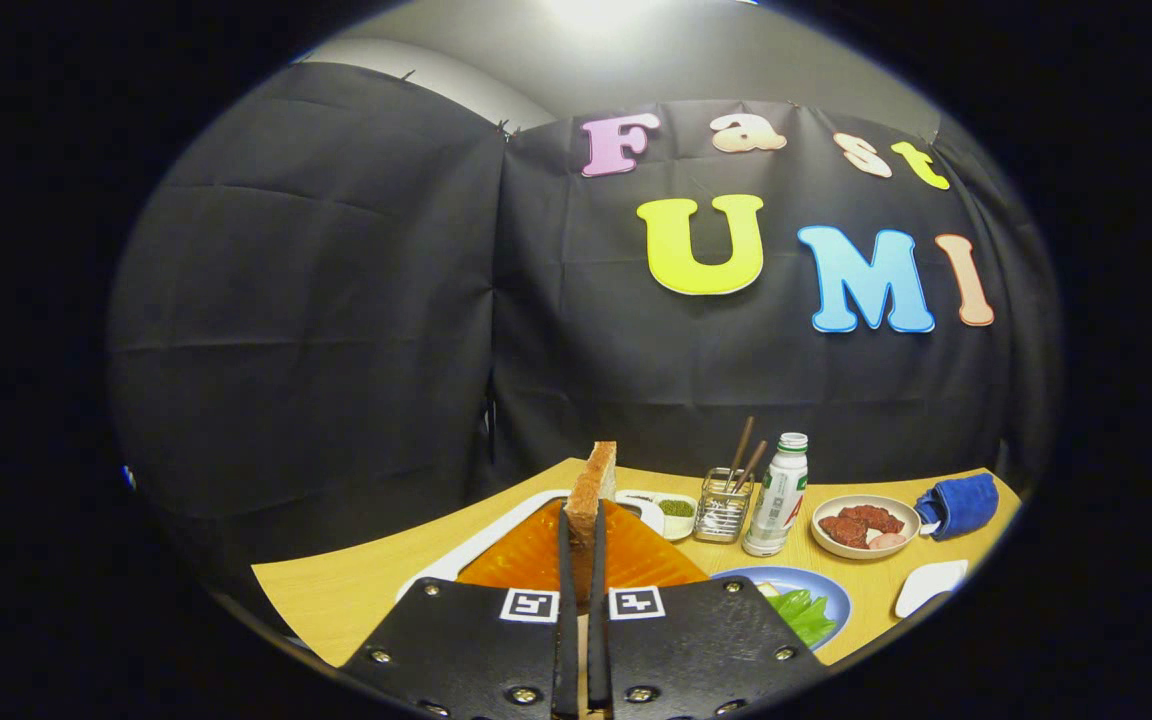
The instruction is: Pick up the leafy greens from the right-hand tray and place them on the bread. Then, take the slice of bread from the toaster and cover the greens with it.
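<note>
Toasted bread slice (593,492) is clamped upright in the nearly closed gripper (582,560); greens (802,612) lie on the blue plate (829,590). Lay it flat, squarely over them.

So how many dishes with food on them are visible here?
3, more may sit hidden behind the gripper clamping the upright bread slice: round blue plate of greens, beige bowl of meat, small white condiment dish.

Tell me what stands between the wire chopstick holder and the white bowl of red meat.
In the gripper view, a white plastic bottle with a green cap stands between the wire chopstick holder and the white bowl of red meat.
</note>
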A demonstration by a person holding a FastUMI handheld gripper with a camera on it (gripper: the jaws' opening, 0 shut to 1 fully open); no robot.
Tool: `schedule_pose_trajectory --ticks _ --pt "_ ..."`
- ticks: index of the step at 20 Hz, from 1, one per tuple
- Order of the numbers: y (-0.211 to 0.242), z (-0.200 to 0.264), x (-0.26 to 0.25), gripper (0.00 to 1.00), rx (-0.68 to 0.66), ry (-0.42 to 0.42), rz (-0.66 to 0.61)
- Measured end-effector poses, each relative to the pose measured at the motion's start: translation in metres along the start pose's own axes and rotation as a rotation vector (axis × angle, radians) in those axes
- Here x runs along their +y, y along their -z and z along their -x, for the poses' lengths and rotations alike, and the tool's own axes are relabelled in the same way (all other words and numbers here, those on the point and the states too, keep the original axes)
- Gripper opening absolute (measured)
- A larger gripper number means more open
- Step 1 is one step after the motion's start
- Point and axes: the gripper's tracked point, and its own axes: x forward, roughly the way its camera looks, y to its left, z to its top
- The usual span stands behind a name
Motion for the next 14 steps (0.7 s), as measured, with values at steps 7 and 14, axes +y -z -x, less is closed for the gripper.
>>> schedule_pose_trajectory --ticks 7,14 --pt "-0.036 0.023 -0.031 0.04 -0.071 0.017 -0.049" --pt "-0.021 0.044 -0.091 0.04 -0.051 0.125 -0.065"
